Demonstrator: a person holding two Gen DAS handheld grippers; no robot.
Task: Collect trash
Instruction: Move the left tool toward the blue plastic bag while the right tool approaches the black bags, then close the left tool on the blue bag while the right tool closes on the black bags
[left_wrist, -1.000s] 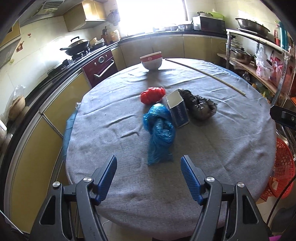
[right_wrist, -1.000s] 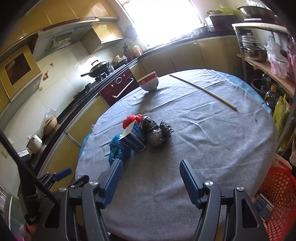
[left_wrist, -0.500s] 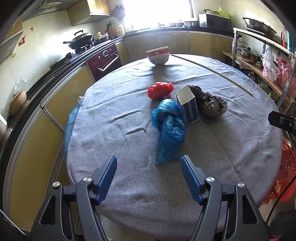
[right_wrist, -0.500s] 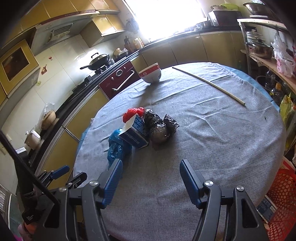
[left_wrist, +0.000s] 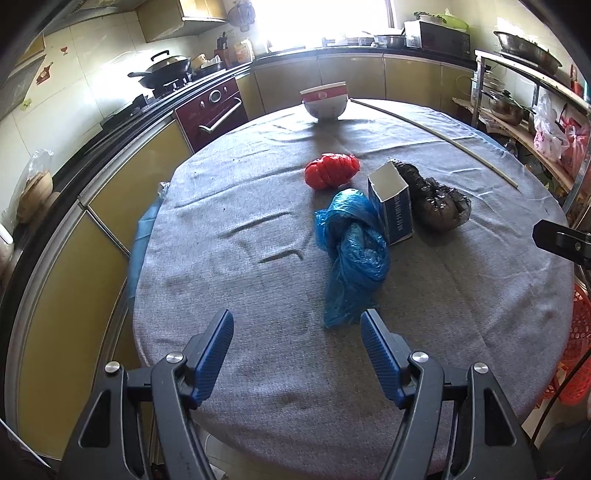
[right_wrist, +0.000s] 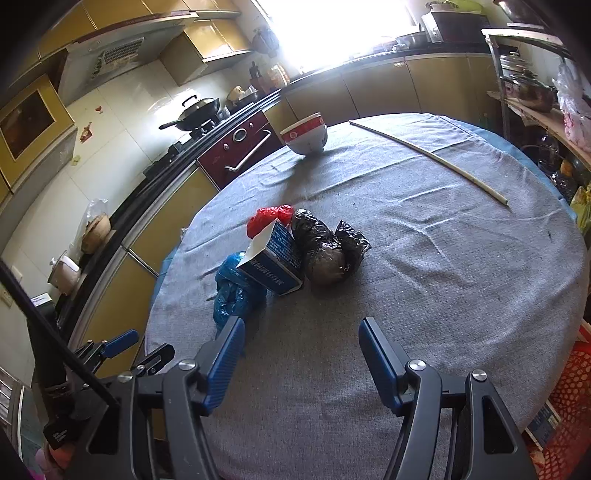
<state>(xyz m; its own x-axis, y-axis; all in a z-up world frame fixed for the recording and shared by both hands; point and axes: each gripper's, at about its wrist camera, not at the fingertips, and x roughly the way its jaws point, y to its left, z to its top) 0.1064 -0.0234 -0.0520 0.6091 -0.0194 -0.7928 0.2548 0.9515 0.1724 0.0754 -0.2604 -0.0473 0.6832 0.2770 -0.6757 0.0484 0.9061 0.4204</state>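
On the grey kitchen table (left_wrist: 229, 369) the blue bag (left_wrist: 351, 254), red bag (left_wrist: 331, 171), box (left_wrist: 391, 205) and black bag (left_wrist: 436, 199) lie uncollected mid-table, while left gripper (left_wrist: 296, 339) and right gripper (right_wrist: 301, 352) hover empty, fingers apart.

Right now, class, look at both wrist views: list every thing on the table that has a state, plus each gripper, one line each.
left gripper: open, empty
right gripper: open, empty
blue bag: knotted, lying flat
red bag: bunched, lying
black bag: knotted, lying
blue carton: top open, leaning against bags
bowl: upright
stick: lying flat
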